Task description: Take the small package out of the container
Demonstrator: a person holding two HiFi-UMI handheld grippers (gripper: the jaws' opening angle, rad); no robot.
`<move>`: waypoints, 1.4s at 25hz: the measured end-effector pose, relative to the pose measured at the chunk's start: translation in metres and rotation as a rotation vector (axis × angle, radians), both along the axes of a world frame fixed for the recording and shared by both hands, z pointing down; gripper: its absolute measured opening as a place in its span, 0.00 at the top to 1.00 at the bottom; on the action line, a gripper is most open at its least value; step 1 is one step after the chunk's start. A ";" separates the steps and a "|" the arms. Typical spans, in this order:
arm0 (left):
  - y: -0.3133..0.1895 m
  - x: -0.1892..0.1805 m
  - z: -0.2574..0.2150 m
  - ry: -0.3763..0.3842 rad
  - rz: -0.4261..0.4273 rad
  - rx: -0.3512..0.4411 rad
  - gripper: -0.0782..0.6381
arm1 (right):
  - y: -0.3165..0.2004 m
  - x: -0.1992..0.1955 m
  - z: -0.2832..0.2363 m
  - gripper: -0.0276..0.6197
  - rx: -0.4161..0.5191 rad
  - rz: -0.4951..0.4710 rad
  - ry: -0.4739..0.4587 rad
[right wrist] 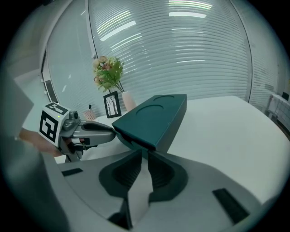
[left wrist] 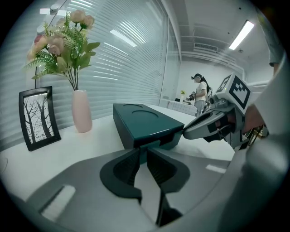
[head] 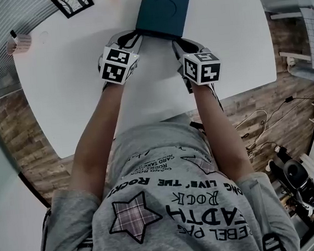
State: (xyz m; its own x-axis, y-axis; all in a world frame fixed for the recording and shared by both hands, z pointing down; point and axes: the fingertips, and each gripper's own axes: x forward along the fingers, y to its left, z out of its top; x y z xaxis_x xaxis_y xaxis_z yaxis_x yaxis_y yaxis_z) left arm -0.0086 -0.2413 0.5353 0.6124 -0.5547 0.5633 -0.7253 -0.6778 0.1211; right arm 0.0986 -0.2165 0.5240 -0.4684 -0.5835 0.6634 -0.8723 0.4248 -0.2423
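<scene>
Open white table [head: 232, 43] right of teal box [head: 163, 8], vase [left wrist: 81, 111] and picture frame [left wrist: 38, 118] crowding far left corner

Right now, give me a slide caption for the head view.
Seen from above, left claw and right claw pinch the near edge of a teal box on a white table.

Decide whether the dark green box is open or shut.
Shut: the box is closed flat on top in every view; nothing inside shows.
</scene>
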 end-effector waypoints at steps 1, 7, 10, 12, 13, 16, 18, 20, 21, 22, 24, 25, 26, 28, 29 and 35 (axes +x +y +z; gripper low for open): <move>0.000 0.000 0.000 -0.004 0.002 0.001 0.81 | 0.000 0.000 0.000 0.88 -0.001 -0.007 0.001; 0.003 -0.004 0.002 -0.017 0.014 -0.005 0.81 | 0.003 -0.005 0.001 0.88 -0.007 -0.037 0.009; 0.006 -0.003 0.000 -0.024 0.018 -0.010 0.81 | 0.007 -0.004 0.000 0.88 -0.006 -0.037 0.007; 0.008 -0.003 0.000 -0.027 0.023 -0.010 0.81 | 0.008 -0.003 0.000 0.88 -0.005 -0.035 0.006; 0.008 -0.003 0.000 -0.027 0.025 -0.011 0.81 | 0.007 -0.003 0.000 0.88 -0.005 -0.033 0.007; 0.007 -0.003 0.001 -0.028 0.027 -0.011 0.81 | 0.004 -0.003 0.000 0.88 -0.005 -0.042 0.020; 0.007 -0.003 0.001 -0.025 0.023 -0.013 0.81 | 0.003 -0.004 0.000 0.88 -0.012 -0.055 0.016; 0.006 -0.003 0.002 -0.025 0.021 -0.013 0.81 | 0.003 -0.004 0.001 0.88 -0.021 -0.064 0.000; 0.006 -0.003 0.002 -0.026 0.022 -0.013 0.81 | 0.003 -0.004 0.001 0.88 -0.024 -0.070 -0.008; 0.007 -0.002 0.002 -0.028 0.023 -0.013 0.81 | 0.003 -0.003 0.000 0.88 -0.027 -0.079 -0.017; 0.008 -0.001 0.002 -0.032 0.025 -0.012 0.81 | 0.005 -0.002 0.000 0.88 -0.035 -0.099 -0.041; 0.008 -0.001 0.002 -0.034 0.026 -0.011 0.81 | 0.005 -0.002 -0.001 0.88 -0.041 -0.110 -0.056; 0.008 -0.001 0.002 -0.035 0.027 -0.011 0.81 | 0.006 -0.002 -0.001 0.88 -0.046 -0.121 -0.067; 0.009 -0.001 0.001 -0.034 0.025 -0.014 0.81 | 0.007 -0.002 -0.001 0.89 -0.054 -0.145 -0.068; 0.010 -0.001 0.001 -0.033 0.023 -0.015 0.81 | 0.008 -0.002 -0.001 0.89 -0.056 -0.155 -0.064; 0.011 -0.001 0.001 -0.043 0.027 -0.019 0.81 | 0.009 -0.003 -0.001 0.89 -0.061 -0.157 -0.060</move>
State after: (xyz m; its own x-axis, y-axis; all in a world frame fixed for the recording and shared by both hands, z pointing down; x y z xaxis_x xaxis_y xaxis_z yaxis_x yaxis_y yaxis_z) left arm -0.0100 -0.2306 0.5362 0.6018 -0.5275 0.5997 -0.7117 -0.6949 0.1029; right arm 0.0956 -0.2074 0.5230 -0.5900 -0.4600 0.6635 -0.7799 0.5372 -0.3211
